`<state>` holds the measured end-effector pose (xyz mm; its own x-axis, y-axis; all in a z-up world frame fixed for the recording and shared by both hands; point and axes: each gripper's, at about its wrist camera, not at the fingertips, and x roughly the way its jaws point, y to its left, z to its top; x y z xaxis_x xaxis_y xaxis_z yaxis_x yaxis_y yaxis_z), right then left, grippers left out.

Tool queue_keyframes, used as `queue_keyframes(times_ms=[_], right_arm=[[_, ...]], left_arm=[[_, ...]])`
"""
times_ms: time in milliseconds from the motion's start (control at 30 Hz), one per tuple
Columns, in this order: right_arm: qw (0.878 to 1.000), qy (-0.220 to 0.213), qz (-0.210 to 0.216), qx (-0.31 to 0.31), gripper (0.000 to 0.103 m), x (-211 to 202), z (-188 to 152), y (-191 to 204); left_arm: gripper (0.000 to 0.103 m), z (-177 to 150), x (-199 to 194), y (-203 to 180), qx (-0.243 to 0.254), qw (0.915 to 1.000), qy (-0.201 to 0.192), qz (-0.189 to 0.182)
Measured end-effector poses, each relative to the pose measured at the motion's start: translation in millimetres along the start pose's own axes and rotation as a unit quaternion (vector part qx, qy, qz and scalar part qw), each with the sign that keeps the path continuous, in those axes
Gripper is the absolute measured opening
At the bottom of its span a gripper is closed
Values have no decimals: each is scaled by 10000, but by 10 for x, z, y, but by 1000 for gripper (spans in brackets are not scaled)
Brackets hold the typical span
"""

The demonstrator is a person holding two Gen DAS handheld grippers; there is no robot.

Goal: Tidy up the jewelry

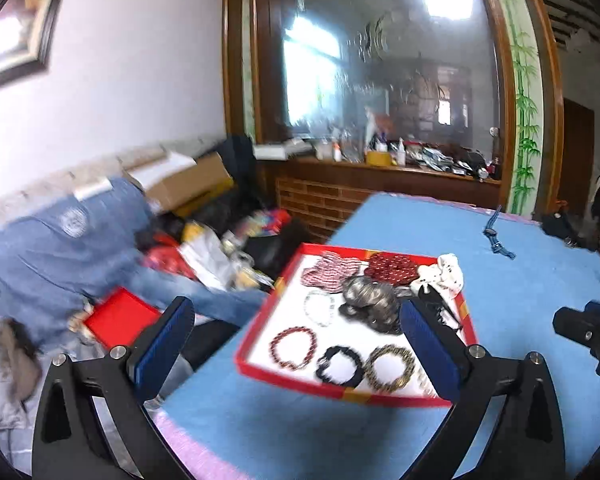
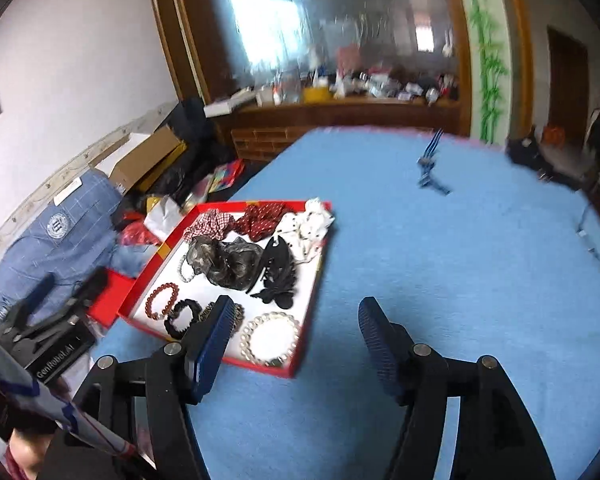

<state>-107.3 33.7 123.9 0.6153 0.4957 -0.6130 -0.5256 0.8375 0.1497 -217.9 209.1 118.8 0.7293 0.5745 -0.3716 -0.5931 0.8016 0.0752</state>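
On a blue table (image 2: 440, 264), a red tray (image 2: 316, 280) of bracelets is seen; both grippers (image 1: 296, 344) (image 2: 292, 336) are held open, empty. Only the right view shows the pearl bracelet (image 2: 270, 338).

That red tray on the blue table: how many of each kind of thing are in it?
In the red tray:
Bead bracelets: 5 (dark red, black, brown patterned, white pearl, small white)
Fabric scrunchies: 4 (red-white check, dark red, white spotted, grey sheer)
Black hair clips: 1
Total: 10

Both grippers are open and empty.
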Motion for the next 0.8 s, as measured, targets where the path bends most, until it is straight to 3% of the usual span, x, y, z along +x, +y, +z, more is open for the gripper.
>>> queue_keyframes(times_ms=[167,267,433,667,800], right_arm=[[9995,71,-244,-205,71,-42,-325,107],[9989,136,-311,-313,73,-27,-374,118],[9987,-56,-348,-360,91,-112,-395,132],[9988,147,-332,-332,92,-9,-411,168],[9985,174,-360,-362,92,17,-414,195]], left_arm=[[103,-288,-125,-72,159,9997,111,151],[103,-350,-10,-79,224,9985,405,286],[103,-416,79,23,65,9975,627,316],[103,-431,163,48,70,9972,609,432],[103,-417,284,31,104,9950,857,505]])
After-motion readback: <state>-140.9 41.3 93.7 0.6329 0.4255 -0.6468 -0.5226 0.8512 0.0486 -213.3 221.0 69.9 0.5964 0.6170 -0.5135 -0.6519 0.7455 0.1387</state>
